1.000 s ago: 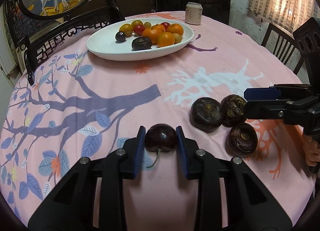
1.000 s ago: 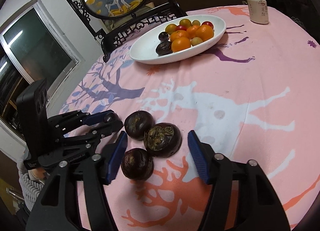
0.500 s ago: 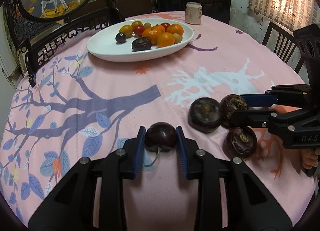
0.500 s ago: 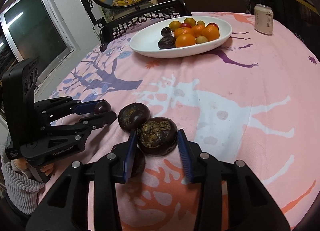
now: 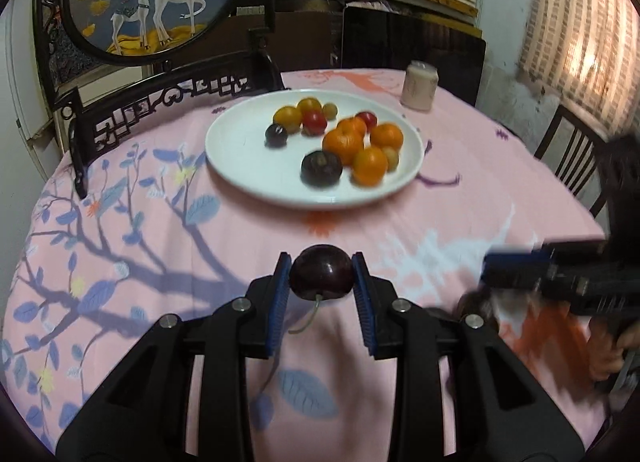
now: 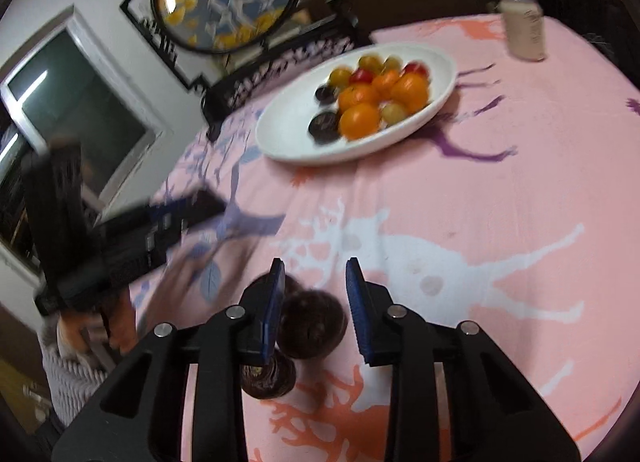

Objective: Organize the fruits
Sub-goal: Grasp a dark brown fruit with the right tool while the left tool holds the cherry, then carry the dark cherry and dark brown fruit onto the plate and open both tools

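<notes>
Cherry point(image 5: 322, 272) is being pinched between the pads of the left gripper point(image 5: 320, 282), which has risen off the pink tablecloth point(image 5: 160, 222) since a second ago and is pointing toward the white plate point(image 5: 240, 166). Right gripper point(image 6: 314, 298) is narrowing around a dark chestnut point(image 6: 312, 324); contact with both pads cannot be confirmed. Judgement: plate delivery is beginning.
</notes>
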`<state>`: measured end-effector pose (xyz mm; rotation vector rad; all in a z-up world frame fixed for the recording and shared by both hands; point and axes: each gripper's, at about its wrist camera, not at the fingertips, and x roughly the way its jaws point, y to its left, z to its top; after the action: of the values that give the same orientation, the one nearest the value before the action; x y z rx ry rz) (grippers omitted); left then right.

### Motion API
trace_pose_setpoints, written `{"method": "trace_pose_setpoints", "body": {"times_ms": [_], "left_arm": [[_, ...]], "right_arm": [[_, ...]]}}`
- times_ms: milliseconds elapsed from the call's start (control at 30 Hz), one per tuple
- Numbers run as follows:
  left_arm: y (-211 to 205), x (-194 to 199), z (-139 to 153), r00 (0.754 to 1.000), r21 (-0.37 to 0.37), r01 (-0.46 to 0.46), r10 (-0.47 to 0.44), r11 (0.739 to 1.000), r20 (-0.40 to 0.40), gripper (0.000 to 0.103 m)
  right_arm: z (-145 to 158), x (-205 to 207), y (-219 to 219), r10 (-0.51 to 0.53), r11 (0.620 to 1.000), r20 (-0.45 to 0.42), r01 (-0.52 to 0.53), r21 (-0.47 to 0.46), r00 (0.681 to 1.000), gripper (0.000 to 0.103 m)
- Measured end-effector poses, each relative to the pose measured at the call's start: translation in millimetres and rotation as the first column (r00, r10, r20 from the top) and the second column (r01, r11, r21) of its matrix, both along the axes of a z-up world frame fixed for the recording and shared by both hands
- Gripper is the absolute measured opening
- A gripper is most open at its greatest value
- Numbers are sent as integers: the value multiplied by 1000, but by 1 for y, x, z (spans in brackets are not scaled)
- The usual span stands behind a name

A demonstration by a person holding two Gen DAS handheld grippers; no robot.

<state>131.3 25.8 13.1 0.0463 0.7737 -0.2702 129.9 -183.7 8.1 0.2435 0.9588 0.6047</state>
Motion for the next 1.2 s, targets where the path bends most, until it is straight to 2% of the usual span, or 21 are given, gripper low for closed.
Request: {"method": "trace_pose_setpoints", "body": {"times_ms": [167,333,500,567,767,900,1000,1133,1200], "left_arm": [[-1,0,-12,1000,-2,22,-22,1000,-22,31],[-1,-3,-12,1000,2,22,-22,1000,-15,31],[-2,-5,-12,1000,11,28,-28,1000,-11,31],[-4,-5,-15,999,20,30,-30,999,-15,31],[-7,-5,-14,999,35,32,-32,999,-10,31],[-4,8,0,1000,30,14,-14,999,11,31],[-4,27,13,1000,37,-5,4,999,27,31],[-6,59,18,999,70,-36,33,997,38,31],[-4,77,16,998,59,-55,53,997,30,31]], "right_arm": [[-6,-13,-3,4,1000,9,-3,-28,1000,44],[-12,-17,6,73,997,-35,-72,27,997,47],[-21,-23,18,76,995,-21,-77,-58,997,48],[-20,-28,24,82,991,22,-79,-111,996,44],[-10,-28,11,22,997,76,-16,-79,997,43],[9,-8,1,-27,999,86,30,-33,996,44],[26,22,6,-54,997,110,60,-51,992,43],[32,62,20,-84,994,125,93,-64,989,44],[30,76,30,-81,993,129,91,-79,988,44]]}}
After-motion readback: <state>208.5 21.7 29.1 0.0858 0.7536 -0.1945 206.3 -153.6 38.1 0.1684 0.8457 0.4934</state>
